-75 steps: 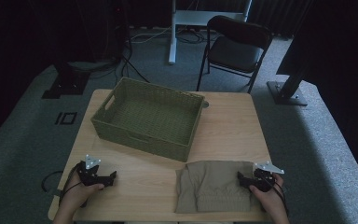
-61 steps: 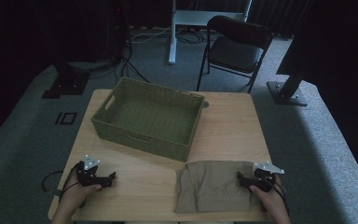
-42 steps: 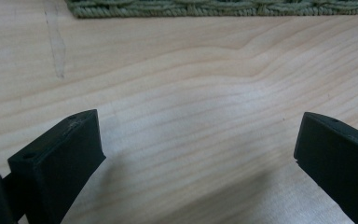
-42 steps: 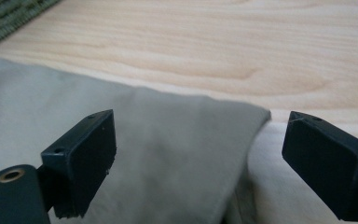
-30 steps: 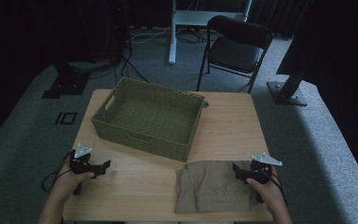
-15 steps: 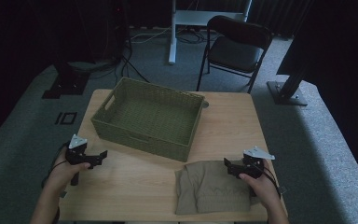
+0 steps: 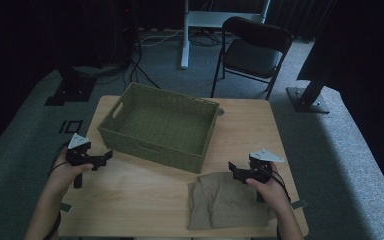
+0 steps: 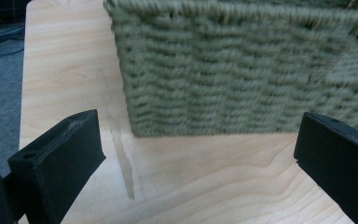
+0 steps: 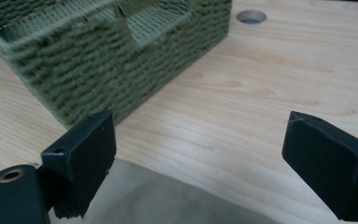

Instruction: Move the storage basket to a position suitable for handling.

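Note:
A green woven basket [image 7: 160,125] stands on the wooden table [image 7: 250,130], with nothing visible inside it. A folded tan cloth [image 7: 225,200] lies flat at the front right. My left gripper [image 7: 105,156] is held above the table's left edge, open, pointing at the basket's near left corner. In the left gripper view the basket wall [image 8: 242,79] is close ahead of the left gripper [image 8: 200,140], whose jaws are spread wide with nothing between them. My right gripper [image 7: 232,169] hovers open over the cloth's far edge. The right gripper [image 9: 200,135] faces the basket's corner [image 9: 102,60], with the cloth [image 9: 168,200] just below.
A round hole [image 9: 251,17] sits in the tabletop behind the basket's right corner. Beyond the table are a black folding chair [image 7: 255,50], a white desk leg [image 7: 184,35] and dark stand bases on grey carpet. Bare wood lies between basket and cloth.
Both grippers have risen off the table and moved forward toward the basket. The right one has shifted left over the cloth's far edge. Cloth and basket are unmoved.

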Tool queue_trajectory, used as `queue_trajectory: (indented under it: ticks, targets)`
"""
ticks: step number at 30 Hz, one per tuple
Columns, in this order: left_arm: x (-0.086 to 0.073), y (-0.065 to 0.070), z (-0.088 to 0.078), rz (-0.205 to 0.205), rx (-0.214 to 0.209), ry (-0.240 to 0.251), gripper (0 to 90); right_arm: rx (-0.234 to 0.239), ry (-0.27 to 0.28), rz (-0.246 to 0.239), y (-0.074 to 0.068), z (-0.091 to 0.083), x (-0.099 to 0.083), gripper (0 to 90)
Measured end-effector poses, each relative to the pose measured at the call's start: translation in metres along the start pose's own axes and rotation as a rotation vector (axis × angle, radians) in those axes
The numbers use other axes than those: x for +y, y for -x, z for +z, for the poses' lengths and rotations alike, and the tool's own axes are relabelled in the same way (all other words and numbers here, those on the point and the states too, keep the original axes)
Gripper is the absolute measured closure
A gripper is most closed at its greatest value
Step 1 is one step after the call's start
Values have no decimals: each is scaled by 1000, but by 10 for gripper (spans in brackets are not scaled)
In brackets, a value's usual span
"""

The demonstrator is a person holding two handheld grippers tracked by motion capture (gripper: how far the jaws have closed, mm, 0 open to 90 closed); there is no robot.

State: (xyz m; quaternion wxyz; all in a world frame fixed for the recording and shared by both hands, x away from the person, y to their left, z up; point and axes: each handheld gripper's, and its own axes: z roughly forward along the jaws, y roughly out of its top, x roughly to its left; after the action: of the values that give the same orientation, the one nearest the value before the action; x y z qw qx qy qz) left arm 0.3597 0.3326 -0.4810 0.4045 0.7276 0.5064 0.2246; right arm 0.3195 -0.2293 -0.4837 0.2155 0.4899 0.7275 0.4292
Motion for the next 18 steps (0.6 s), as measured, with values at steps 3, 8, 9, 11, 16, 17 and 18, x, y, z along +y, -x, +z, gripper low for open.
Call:
queue_trajectory:
  ticks: [3, 8, 9, 11, 16, 17, 18]
  targets:
    - [8, -3, -1, -4, -2, 14, 17, 14, 11, -2, -4, 1, 6, 93]
    - [21, -8, -3, -10, -13, 37, 17, 26, 23, -7, -9, 3, 15, 94]
    - [24, -9, -3, -11, -9, 37, 17, 30, 27, -7, -10, 3, 17, 93]
    - [28, -11, -3, -1, -9, 36, 17, 34, 33, -14, -12, 4, 20, 94]
    - [47, -13, -2, -4, -23, 74, 17, 51, 43, -12, -18, 6, 27, 94]
    - [50, -14, -1, -4, -27, 79, 17, 54, 46, -12, -20, 7, 29, 94]
    - [55, -14, 0, 1, -31, 81, 17, 56, 48, -15, -21, 8, 30, 94]
